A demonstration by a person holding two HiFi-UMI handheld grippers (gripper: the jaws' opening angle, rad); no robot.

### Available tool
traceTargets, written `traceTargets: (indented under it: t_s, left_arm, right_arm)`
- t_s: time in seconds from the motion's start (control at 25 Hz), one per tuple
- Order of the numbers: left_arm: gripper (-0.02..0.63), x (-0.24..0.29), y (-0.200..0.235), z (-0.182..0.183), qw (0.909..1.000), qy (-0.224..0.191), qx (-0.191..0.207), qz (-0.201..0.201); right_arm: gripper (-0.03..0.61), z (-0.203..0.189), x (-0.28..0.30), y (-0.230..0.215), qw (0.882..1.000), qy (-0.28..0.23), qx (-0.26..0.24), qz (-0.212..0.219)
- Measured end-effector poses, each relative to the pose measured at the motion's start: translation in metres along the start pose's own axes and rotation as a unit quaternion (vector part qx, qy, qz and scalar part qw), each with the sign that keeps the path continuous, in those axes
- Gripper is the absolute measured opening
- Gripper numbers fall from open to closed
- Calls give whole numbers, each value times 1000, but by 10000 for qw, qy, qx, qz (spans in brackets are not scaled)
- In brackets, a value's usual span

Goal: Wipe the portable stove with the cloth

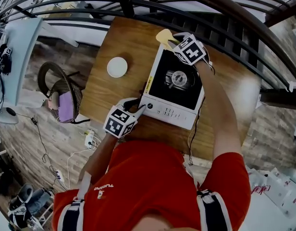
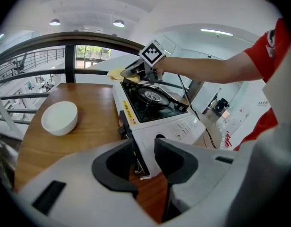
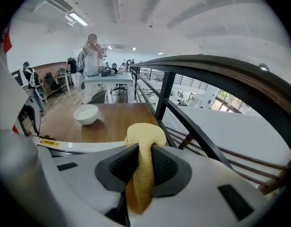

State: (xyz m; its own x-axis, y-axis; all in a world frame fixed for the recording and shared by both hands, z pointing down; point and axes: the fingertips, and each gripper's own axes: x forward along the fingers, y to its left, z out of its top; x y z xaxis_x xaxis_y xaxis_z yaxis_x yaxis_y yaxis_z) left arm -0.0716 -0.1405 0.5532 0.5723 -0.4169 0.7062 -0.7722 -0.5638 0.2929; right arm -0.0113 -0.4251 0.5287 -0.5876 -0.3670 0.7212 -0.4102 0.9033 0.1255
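The white portable stove (image 1: 173,110) with a black top and round burner stands on the wooden table (image 1: 124,37). My right gripper (image 1: 175,42) hovers at the stove's far left corner, shut on a yellow cloth (image 1: 165,35) that bulges out past the jaws (image 3: 144,135). The left gripper view shows the same cloth (image 2: 116,73) over the stove's back edge (image 2: 152,97). My left gripper (image 1: 140,109) sits at the stove's near left corner. Its jaws straddle that corner's edge (image 2: 136,162) and seem closed on it.
A white bowl (image 1: 117,67) sits on the table left of the stove. A dark metal railing (image 1: 138,4) runs along the table's far side. The stove's cable (image 1: 192,138) hangs over the near edge. A person stands at a desk far off (image 3: 92,56).
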Motion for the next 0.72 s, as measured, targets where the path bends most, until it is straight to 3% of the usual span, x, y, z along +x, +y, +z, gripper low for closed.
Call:
traceTargets:
  t_s: [0.72]
  left_arm:
    - [133, 0, -1, 1, 9999, 16, 74, -154]
  right_arm:
    - [89, 57, 37, 34, 9977, -94, -598, 317]
